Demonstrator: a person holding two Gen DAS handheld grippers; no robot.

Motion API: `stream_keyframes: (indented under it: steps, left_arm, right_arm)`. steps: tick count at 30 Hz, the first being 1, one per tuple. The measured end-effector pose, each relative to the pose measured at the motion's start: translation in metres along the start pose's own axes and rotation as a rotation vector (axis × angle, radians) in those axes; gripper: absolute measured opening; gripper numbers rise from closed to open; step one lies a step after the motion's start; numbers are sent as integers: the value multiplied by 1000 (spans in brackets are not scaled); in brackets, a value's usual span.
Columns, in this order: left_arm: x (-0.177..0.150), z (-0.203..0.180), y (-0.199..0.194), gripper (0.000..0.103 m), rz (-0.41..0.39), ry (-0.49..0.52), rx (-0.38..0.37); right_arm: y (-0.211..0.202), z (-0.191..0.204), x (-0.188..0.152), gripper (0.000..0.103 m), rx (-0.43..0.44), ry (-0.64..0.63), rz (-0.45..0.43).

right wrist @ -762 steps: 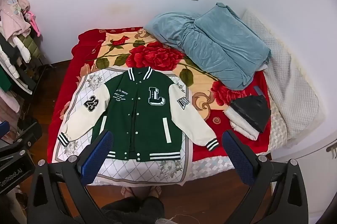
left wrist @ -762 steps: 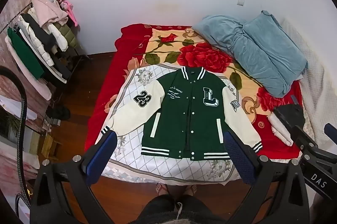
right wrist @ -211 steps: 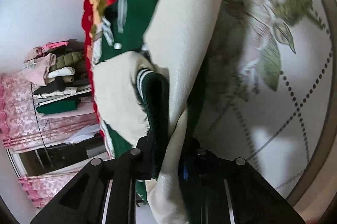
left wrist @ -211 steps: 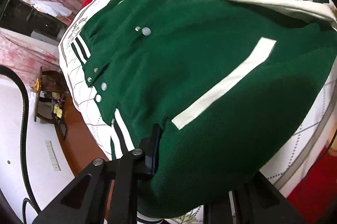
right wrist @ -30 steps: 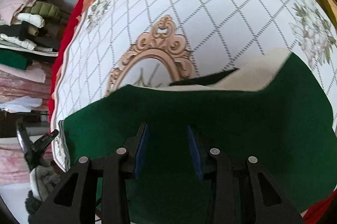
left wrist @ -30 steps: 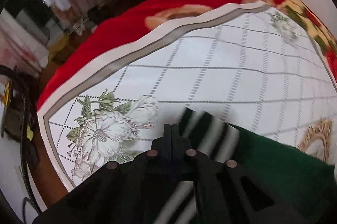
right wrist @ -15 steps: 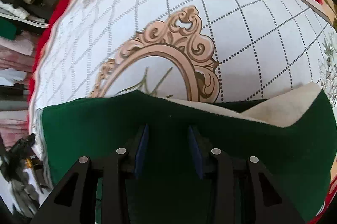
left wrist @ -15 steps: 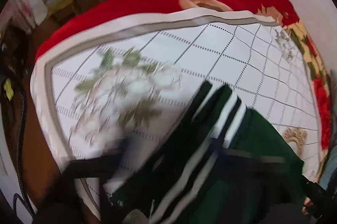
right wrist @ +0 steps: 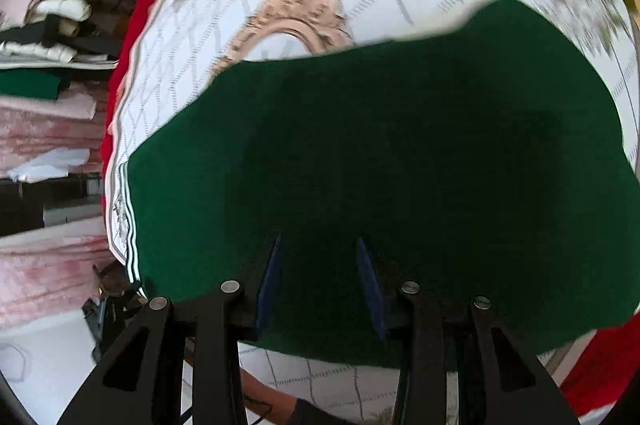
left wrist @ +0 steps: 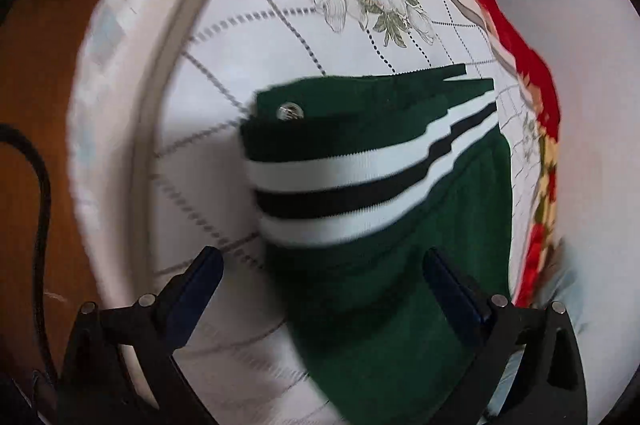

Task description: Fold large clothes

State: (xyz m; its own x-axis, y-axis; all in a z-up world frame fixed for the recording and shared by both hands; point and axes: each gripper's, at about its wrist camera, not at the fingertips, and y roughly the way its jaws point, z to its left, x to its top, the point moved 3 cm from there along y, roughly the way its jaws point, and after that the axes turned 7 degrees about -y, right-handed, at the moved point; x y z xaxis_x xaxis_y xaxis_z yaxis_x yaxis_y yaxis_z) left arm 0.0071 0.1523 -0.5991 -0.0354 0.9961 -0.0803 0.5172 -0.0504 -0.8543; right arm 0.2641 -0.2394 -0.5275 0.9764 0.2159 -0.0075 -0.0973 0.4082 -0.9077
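The green varsity jacket lies folded on the white checked bedspread. In the left wrist view its striped black-and-white hem band with a metal snap faces me. My left gripper is open, its blue pads either side of the jacket's edge, holding nothing. In the right wrist view the jacket's plain green back fills the middle. My right gripper has its fingers partly closed around a fold of the green cloth and appears to grip it.
The bed's edge and wooden floor lie at left in the left wrist view, with a black cable. A rack of stacked clothes stands beyond the bed in the right wrist view. Red floral blanket borders the bedspread.
My left gripper has opened and let go of the striped hem, which now lies on the bedspread. My right gripper has stayed on the green cloth while the view swung.
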Motion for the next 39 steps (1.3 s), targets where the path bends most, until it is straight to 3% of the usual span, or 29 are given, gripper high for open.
stream_keyframes:
  steps: [1,3,5,8,13,15,17,19,21,23,24,25,29,32,34,35,36,39]
  left_arm:
    - [2,-4,3,100,-47,14,9]
    - [6,-17,3,82,-134,61,36]
    - [9,-32,-2,37,-201,114,61]
    - [6,-57,-17,26,-233,194,-1]
    - [-3,-72,-44,24,-214,266,-236]
    - [6,-59,-30,28,-185,216,-261]
    - [19,-41,-3,46,-133,148,-255]
    - [26,-28,23,56,-67,80,-273]
    - [26,-32,28,61,-86,72,-278]
    - [19,-56,26,58,-138,185,-213]
    - [13,-63,23,45,-162,225,-182]
    - [10,-73,19,26,-187,258,-154]
    - [13,-104,-1,22,-237,290,-134]
    - [17,-109,-18,21,-263,318,-132]
    - [24,-108,-25,21,-263,321,-130]
    - [26,-109,-24,21,-258,324,-121]
    - [26,-110,-23,21,-259,335,-109]
    - [21,-124,-28,21,-297,405,-65]
  right_arm:
    - [1,-4,-3,42,-7,5,2]
    - [3,-13,-6,42,-21,7,11]
    - [4,-18,-7,42,-20,12,21]
    - [8,-22,-8,42,-22,10,27]
    - [12,-22,-8,42,2,15,34]
    - [12,-24,-6,42,5,14,38]
    - [12,-25,-3,42,9,12,46]
    - [10,-27,-1,42,9,10,45]
    - [7,-29,1,42,9,3,46]
    - [7,-32,3,42,6,2,46]
    - [7,-35,3,42,7,5,47]
    - [7,-37,3,42,6,12,47]
    - [0,-37,10,42,10,27,2]
    - [10,-32,23,38,-88,-6,-9]
    - [44,-41,33,28,-199,10,57]
    - [69,-46,37,28,-193,24,109]
    - [75,-47,43,28,-207,44,108]
    - [64,-34,52,29,-192,20,114]
